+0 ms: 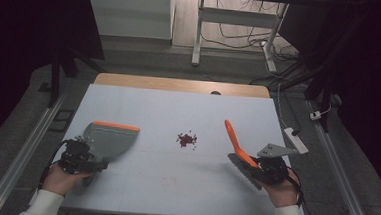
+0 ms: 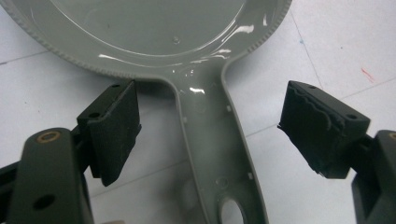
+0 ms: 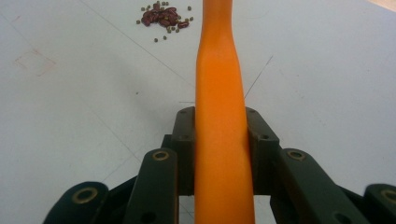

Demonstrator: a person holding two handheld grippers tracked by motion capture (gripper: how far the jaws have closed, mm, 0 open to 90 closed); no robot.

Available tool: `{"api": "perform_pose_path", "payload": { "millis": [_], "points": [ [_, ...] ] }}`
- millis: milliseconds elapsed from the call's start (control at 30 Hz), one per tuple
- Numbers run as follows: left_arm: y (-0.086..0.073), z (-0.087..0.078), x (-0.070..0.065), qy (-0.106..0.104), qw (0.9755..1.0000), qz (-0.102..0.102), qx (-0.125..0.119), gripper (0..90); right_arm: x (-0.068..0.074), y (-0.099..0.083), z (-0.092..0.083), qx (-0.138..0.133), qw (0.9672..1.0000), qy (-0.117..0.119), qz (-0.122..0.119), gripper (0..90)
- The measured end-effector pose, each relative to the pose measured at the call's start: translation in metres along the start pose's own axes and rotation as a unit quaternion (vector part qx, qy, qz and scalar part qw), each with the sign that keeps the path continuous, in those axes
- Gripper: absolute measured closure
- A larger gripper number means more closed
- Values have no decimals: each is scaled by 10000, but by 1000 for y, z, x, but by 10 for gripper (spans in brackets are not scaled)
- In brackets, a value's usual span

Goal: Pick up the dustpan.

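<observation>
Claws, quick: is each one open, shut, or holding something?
Left claw: open, either side of the grey plastic dustpan's handle, not pressing it.
Right claw: shut on the orange plastic brush handle.

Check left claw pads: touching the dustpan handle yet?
Apart. The left gripper view shows the left claw open, bare table between each pad and the grey dustpan handle.

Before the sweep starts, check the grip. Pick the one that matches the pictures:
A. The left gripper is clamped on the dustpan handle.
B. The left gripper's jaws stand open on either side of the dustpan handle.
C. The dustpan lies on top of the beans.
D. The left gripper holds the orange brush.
B: in the left gripper view the left gripper has both pads standing clear of the grey dustpan handle, with bare table showing between each pad and the handle.
</observation>
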State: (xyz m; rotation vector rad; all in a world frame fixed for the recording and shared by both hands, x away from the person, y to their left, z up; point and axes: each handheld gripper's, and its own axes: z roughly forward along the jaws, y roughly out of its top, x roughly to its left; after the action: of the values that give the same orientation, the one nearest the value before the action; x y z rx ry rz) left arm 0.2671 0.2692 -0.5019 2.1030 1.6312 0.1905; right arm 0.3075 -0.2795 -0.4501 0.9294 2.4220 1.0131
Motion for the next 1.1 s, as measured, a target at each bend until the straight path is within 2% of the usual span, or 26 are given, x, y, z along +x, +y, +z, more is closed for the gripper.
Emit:
{"api": "perform_pose_path", "payload": {
  "millis": [233,400,600,1100],
  "points": [
    [0,9,0,-4,9999,-2,166,217,-1,-1,0,20,10000,-14,36,699],
    [1,15,3,30,9999,-79,104,242,0,0,0,12,10000,-4,28,699],
    [1,21,5,6,9998,-153,154,317,0,-1,1,9,10000,-19,31,699],
    [1,21,10,-219,9992,-332,-53,571,-1,-2,1,24,10000,-26,29,699]
  ]
}}
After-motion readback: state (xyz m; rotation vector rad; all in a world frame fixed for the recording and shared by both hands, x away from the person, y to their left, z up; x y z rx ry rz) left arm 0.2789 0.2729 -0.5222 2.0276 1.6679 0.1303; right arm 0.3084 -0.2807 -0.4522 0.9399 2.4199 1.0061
